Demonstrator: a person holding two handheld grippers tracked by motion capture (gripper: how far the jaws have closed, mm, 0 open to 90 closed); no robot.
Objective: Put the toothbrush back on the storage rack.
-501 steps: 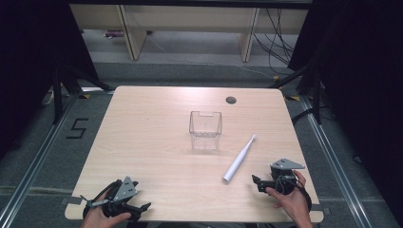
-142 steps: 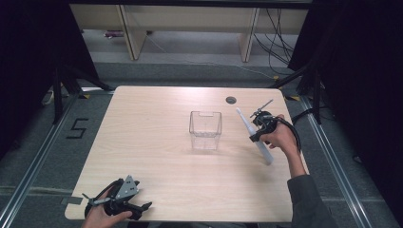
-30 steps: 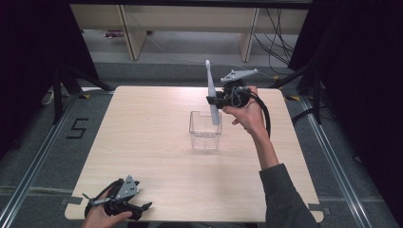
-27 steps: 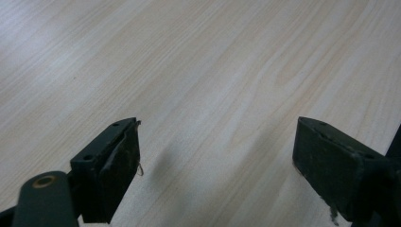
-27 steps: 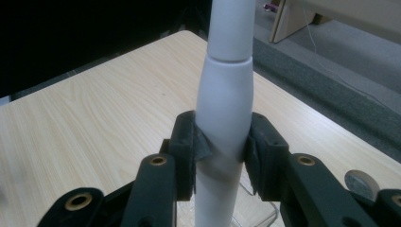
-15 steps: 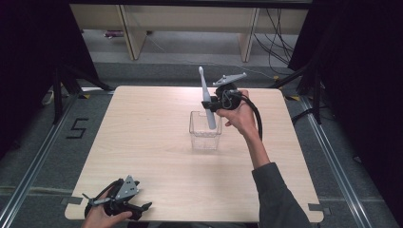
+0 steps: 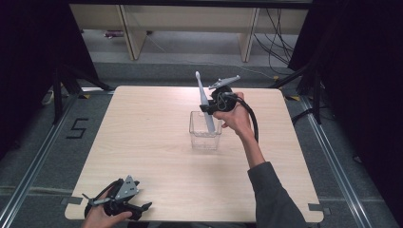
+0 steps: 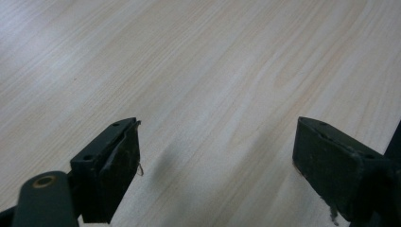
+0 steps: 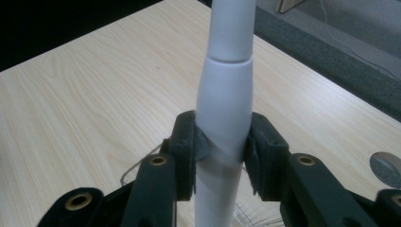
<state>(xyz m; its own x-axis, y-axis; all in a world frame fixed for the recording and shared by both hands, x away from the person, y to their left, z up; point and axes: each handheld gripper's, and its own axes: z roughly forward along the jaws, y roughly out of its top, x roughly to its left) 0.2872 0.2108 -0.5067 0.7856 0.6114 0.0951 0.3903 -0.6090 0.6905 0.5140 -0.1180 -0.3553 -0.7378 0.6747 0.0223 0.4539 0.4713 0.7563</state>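
Your right gripper [image 7: 207, 107] clamps one white electric toothbrush [image 7: 205, 102] by its handle, jaws pressed against both sides, as the right gripper view [image 9: 222, 156] shows close up on the toothbrush [image 9: 224, 94]. You hold the brush nearly upright, head tilted slightly toward the desk's far left, its lower end down inside the single clear plastic container [image 7: 205, 137] standing near the middle of the desk [image 7: 142, 133]. Your left gripper [image 7: 142, 207] rests at the desk's near left corner, jaws spread wide with nothing between them, bare wood in front [image 8: 217, 156]. Count: two grippers, one toothbrush, one container.
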